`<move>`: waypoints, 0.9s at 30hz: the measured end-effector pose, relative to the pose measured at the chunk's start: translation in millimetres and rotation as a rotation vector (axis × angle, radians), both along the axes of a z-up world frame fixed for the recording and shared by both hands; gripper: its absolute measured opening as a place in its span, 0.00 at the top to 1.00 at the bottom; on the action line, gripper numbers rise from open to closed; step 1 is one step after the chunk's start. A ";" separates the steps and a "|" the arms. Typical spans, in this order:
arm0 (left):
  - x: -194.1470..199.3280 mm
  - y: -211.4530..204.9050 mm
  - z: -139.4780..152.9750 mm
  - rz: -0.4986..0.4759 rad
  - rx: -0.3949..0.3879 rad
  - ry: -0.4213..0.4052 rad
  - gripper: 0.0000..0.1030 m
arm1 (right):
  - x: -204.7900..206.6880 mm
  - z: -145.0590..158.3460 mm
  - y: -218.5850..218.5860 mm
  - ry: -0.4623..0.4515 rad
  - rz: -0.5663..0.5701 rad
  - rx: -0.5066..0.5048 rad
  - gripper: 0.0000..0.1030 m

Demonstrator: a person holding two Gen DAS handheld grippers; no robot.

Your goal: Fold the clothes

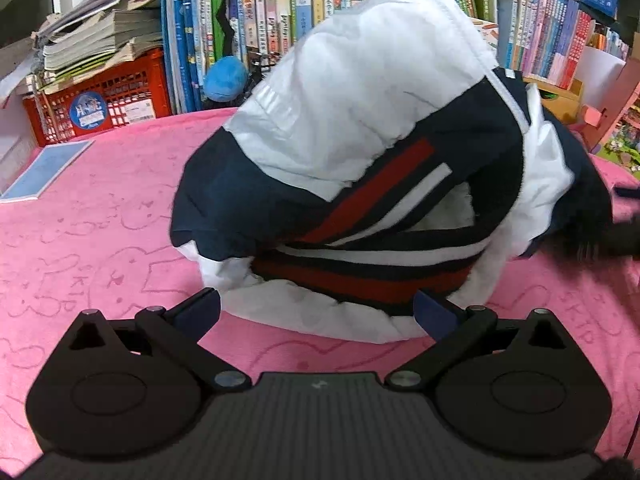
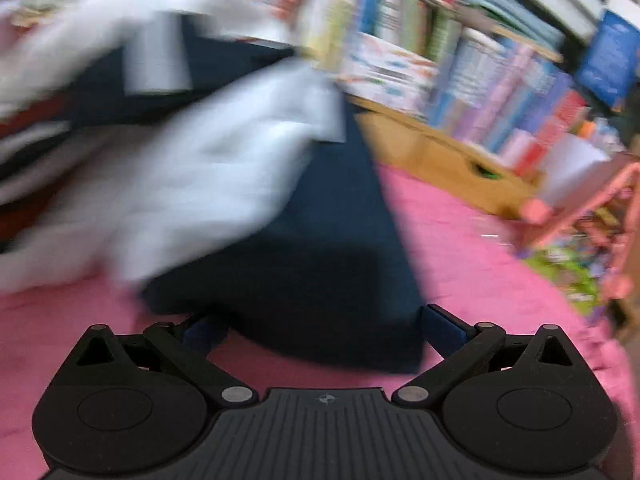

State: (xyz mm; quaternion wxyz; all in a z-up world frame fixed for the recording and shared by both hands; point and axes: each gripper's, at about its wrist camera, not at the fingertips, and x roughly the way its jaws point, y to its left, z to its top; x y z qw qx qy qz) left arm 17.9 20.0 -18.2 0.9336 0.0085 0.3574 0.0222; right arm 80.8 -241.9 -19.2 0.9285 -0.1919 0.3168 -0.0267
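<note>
- Jacket (image 1: 360, 152) – white, navy, w/ red & white stripes – lies bunched in a heap on the pink cloth (image 1: 100, 240) covering the tabletop, about mid-surface, its far side toward the back edge where books stand.
- White lining shows along the near hem & at the right side; a white panel humps up at the top of the heap.
- Left hand-held gripper (image 1: 318, 312): fingers spread wide, blue pads either side of the near hem, holding nothing. Whether the pads touch the fabric – can't tell.
- Right hand-held gripper (image 2: 324, 328): also spread wide, nothing clamped. A navy flap (image 2: 304, 280) of the garment lies between the fingers; contact unclear, right wrist view is heavily blurred.
- In the left wrist view a dark blurred shape sits at the heap's right side; can't tell what it is.
- Blue card (image 1: 44, 172) lies flat near the tabletop's left edge, well apart from the heap.
- Red crate (image 1: 100, 100) w/ a stack of papers (image 1: 100, 36) on top sits at the back left corner.
- Bookshelf (image 1: 272, 12) packed w/ upright books runs along the back edge; a blue plush ball (image 1: 225, 79) hangs in front of it.
- Wooden box (image 2: 440, 160) sits by the back right edge, under more books.
</note>
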 end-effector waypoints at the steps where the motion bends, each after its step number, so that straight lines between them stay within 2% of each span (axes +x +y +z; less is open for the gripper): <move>1: 1.5 1.6 -0.3 0.013 0.002 0.002 0.00 | 16.6 -1.6 -9.1 -0.013 -0.063 -0.037 0.00; 3: 3.1 5.1 -0.7 0.030 -0.003 0.003 0.00 | 47.7 -3.8 -27.6 -0.038 -0.190 -0.100 0.00; 4: 3.7 6.9 -1.0 0.033 -0.007 0.004 0.00 | 53.3 -0.6 -35.0 -0.048 -0.233 -0.097 0.00; 7: 8.0 10.0 -2.3 0.050 -0.007 0.014 0.00 | 40.3 20.6 -37.1 -0.099 -0.177 -0.031 0.00; 10: 10.5 13.5 -1.4 0.063 -0.011 0.014 0.00 | 15.5 30.2 -21.6 -0.190 -0.029 -0.059 0.00; 13: 6.7 14.9 3.5 0.057 0.002 -0.004 0.00 | -9.9 48.0 -8.2 -0.277 0.145 -0.045 0.00; 17: -0.6 20.4 12.3 0.052 0.041 -0.041 0.00 | -54.8 82.2 -0.3 -0.414 0.451 0.068 0.00; 19: -1.4 24.3 15.2 0.057 0.037 -0.049 0.00 | -68.9 92.7 8.2 -0.446 0.587 0.103 0.00; 21: -2.5 28.2 17.3 0.058 0.019 -0.055 0.00 | -68.2 84.1 34.0 -0.409 0.641 -0.007 0.00; 23: -3.7 32.6 18.5 0.051 0.006 -0.057 0.00 | -55.7 57.8 66.5 -0.376 0.639 -0.197 0.02; 24: -4.9 33.8 19.0 0.044 0.005 -0.059 0.00 | -48.7 46.3 81.1 -0.354 0.634 -0.262 0.08; 25: -6.2 34.4 19.5 0.036 0.005 -0.062 0.00 | -39.6 37.8 92.9 -0.332 0.630 -0.297 0.18; 26: -7.2 34.5 20.3 0.028 0.007 -0.066 0.00 | -31.3 32.5 102.7 -0.313 0.619 -0.296 0.24; 27: -6.7 34.2 21.7 0.019 0.008 -0.073 0.00 | -22.9 32.1 109.8 -0.298 0.597 -0.266 0.34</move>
